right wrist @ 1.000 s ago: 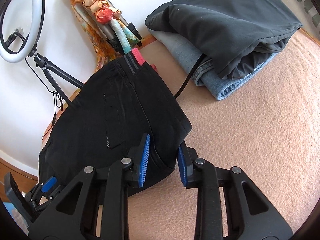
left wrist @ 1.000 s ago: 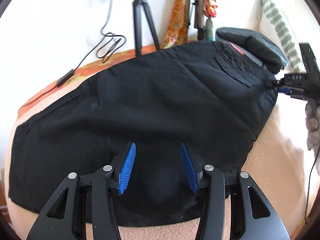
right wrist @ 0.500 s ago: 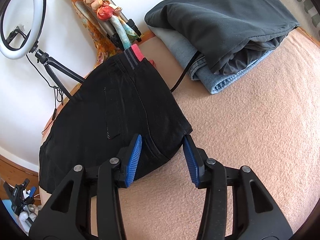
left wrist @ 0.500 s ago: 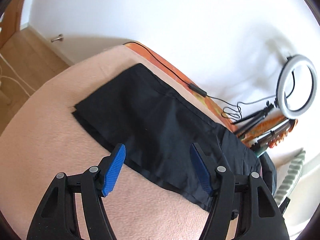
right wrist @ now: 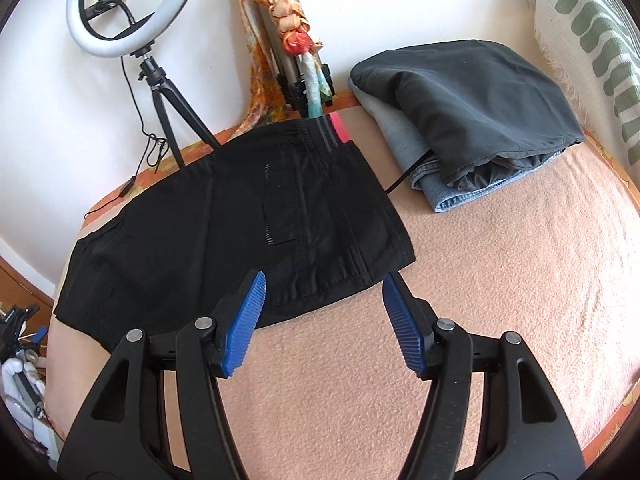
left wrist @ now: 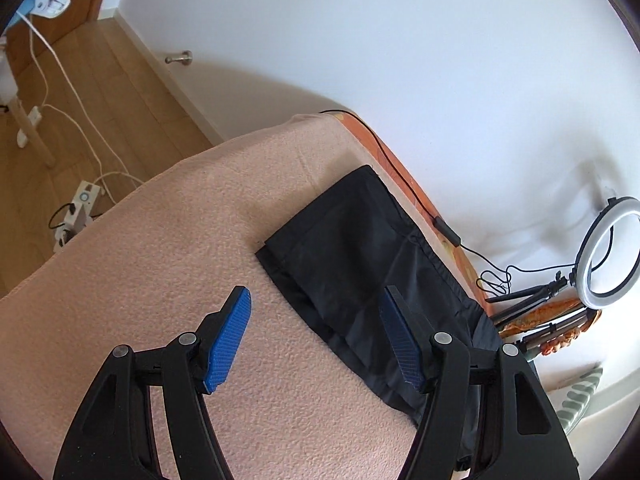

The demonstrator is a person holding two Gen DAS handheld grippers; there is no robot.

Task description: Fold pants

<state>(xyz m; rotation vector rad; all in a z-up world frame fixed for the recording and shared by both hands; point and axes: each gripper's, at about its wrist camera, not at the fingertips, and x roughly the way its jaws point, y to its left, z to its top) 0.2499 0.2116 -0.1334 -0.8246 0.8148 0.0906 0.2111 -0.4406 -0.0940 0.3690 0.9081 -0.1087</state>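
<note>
Black pants (left wrist: 360, 256) lie flat, folded lengthwise, on the peach blanket (left wrist: 168, 264). In the left wrist view their hem end points toward the bed's far corner. My left gripper (left wrist: 316, 336) hangs open over the pants' near edge, its left pad (left wrist: 228, 340) over bare blanket, gripping nothing. In the right wrist view the pants (right wrist: 224, 216) show their waistband with a pink label (right wrist: 340, 124). My right gripper (right wrist: 322, 320) hovers just short of the waist corner, its jaws opening, with only blanket between them.
A folded stack of grey pants on jeans (right wrist: 472, 120) sits at the back right, beside a striped pillow (right wrist: 592, 32). A ring light on a tripod (right wrist: 132, 8) and a cable (left wrist: 404, 184) line the wall. The bed's edge drops to wooden floor with a power strip (left wrist: 80, 208).
My left gripper swung from the pants' middle to the hem end, rolling as it went, and its jaws widened. My right gripper's jaws spread off the waist corner and drew back and up.
</note>
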